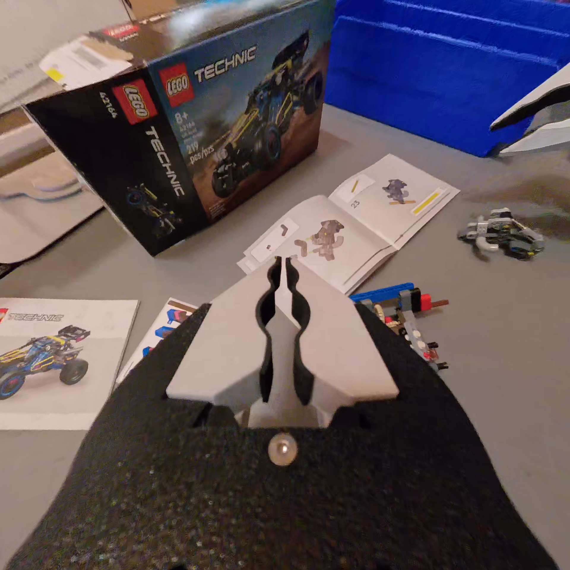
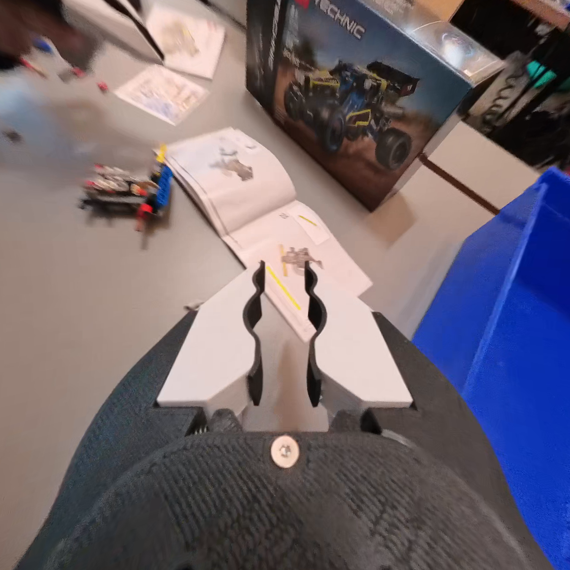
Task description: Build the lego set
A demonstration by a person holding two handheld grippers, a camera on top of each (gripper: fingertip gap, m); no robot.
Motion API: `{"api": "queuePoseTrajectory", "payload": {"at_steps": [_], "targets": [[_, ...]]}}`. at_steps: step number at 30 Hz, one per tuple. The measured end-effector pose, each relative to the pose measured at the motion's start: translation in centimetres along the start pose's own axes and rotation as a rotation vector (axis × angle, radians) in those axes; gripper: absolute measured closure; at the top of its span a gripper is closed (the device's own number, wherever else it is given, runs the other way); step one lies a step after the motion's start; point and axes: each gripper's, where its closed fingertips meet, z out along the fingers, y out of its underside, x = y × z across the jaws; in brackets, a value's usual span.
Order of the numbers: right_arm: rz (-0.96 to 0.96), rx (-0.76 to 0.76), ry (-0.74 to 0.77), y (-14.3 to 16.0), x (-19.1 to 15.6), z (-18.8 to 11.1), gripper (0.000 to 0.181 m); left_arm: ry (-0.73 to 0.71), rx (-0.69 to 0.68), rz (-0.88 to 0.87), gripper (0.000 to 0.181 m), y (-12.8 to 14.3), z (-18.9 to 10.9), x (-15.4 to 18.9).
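My left gripper [image 1: 283, 261] hovers over the near edge of the open instruction booklet [image 1: 354, 228]; its jaws are closed with nothing between them. A partly built blue, red and grey assembly [image 1: 401, 311] lies just to its right. A small grey and black sub-assembly [image 1: 499, 237] lies farther right. My right gripper [image 2: 285, 266] is open and empty above the booklet's near page [image 2: 246, 197]. The assembly [image 2: 129, 191] is to its left, blurred. The right gripper's white finger [image 1: 530, 108] shows at the left view's upper right edge.
The set's box [image 1: 234, 123] stands behind the booklet and also shows in the right wrist view [image 2: 354, 108]. A blue bin [image 1: 431, 77] is at the back right [image 2: 509, 308]. A closed booklet [image 1: 61, 354] and a printed sheet [image 1: 163, 333] lie at left. A blurred pale shape [image 2: 46, 129] fills the right view's left edge.
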Motion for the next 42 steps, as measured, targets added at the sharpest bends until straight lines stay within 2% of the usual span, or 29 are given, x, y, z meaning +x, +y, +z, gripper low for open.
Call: {"api": "queuePoseTrajectory", "payload": {"at_steps": [2, 4, 10, 15, 19, 23, 30, 33, 35, 36, 38, 42], "targets": [[0.112, 0.010, -0.081, 0.4, -1.5, -1.2, 0.146, 0.038, -0.006, 0.025, 0.181, 0.6, -0.4, 1.0], [0.210, 0.000, -0.113, 1.3, -2.6, -2.1, 0.145, 0.091, -0.044, 0.035, 0.181, 1.7, -0.7, 2.2], [0.330, -0.074, -0.059, 5.3, -5.1, -2.0, 0.132, 0.147, -0.128, 0.015, 0.181, 5.0, -1.2, 3.9], [0.295, -0.095, -0.056, 6.1, -6.2, -0.9, 0.137, 0.153, -0.212, 0.026, 0.178, 6.9, -1.4, 4.8], [0.269, -0.037, -0.067, 5.5, -6.1, 0.1, 0.157, 0.157, -0.247, 0.028, 0.176, 7.7, -1.4, 5.3], [0.218, -0.062, -0.095, 6.1, -6.3, 0.8, 0.167, 0.184, -0.290, 0.019, 0.173, 8.5, -1.5, 6.1], [0.090, -0.024, -0.185, 5.3, -7.1, 1.8, 0.174, 0.143, -0.250, 0.009, 0.172, 7.5, -2.5, 5.7], [0.067, -0.011, -0.230, 4.9, -7.3, 2.5, 0.174, 0.097, -0.241, 0.011, 0.172, 7.2, -3.8, 4.6], [0.054, -0.018, -0.241, 4.8, -7.3, 2.8, 0.174, 0.025, -0.251, 0.017, 0.171, 7.3, -5.4, 2.7], [0.051, -0.034, -0.242, 4.9, -7.2, 3.0, 0.173, -0.025, -0.251, 0.016, 0.171, 7.3, -6.5, 1.4], [0.037, -0.069, -0.241, 5.4, -7.1, 3.1, 0.159, -0.135, -0.239, -0.005, 0.173, 7.2, -9.3, -1.8], [0.040, -0.063, -0.252, 5.7, -7.2, 2.5, 0.154, -0.318, -0.210, -0.105, 0.176, 8.0, -15.1, -7.4]]}}
